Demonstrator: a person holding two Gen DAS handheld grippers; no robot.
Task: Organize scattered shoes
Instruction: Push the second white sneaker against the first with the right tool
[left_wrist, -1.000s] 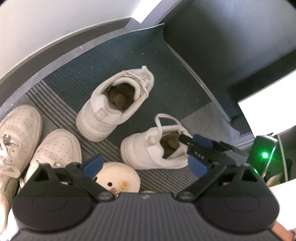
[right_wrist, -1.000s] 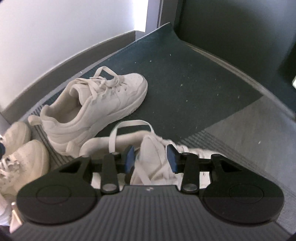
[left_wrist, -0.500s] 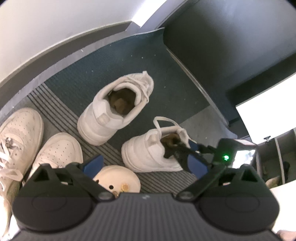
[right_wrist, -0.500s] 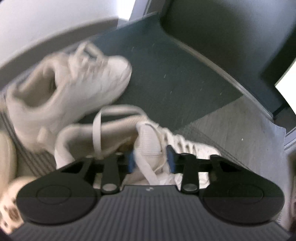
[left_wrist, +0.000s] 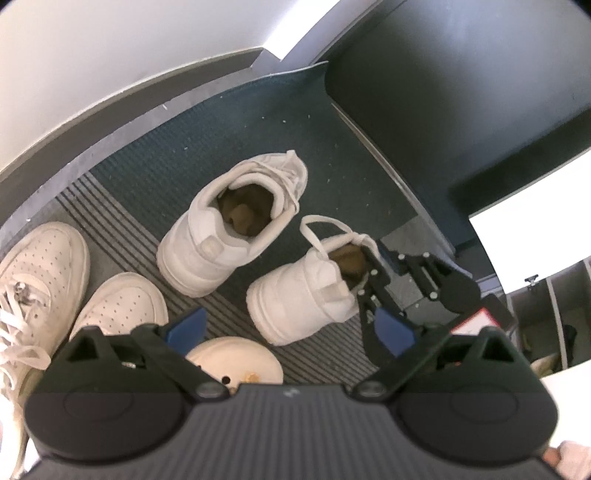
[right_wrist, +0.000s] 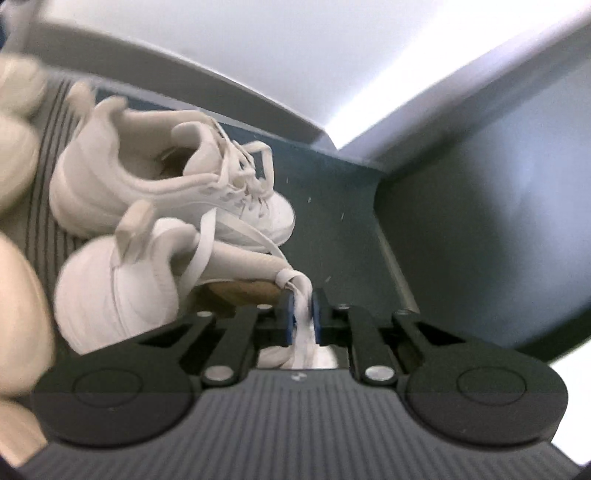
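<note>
Five pale shoes are showing in the left wrist view; two chunky white sneakers are sitting on the dark mat (left_wrist: 177, 173), the far sneaker (left_wrist: 236, 229) standing upright and the near sneaker (left_wrist: 306, 295) lying just beside it; two perforated white shoes (left_wrist: 48, 266) are resting side by side at the left edge; one cream shoe toe (left_wrist: 236, 362) is peeking out below. The right gripper (right_wrist: 303, 314) is pinching the near sneaker's tongue, its jaws having just been closing until almost together on the white fabric; the left gripper (left_wrist: 291, 328) is hovering above the shoes with its jaws spread wide, gripping nothing.
</note>
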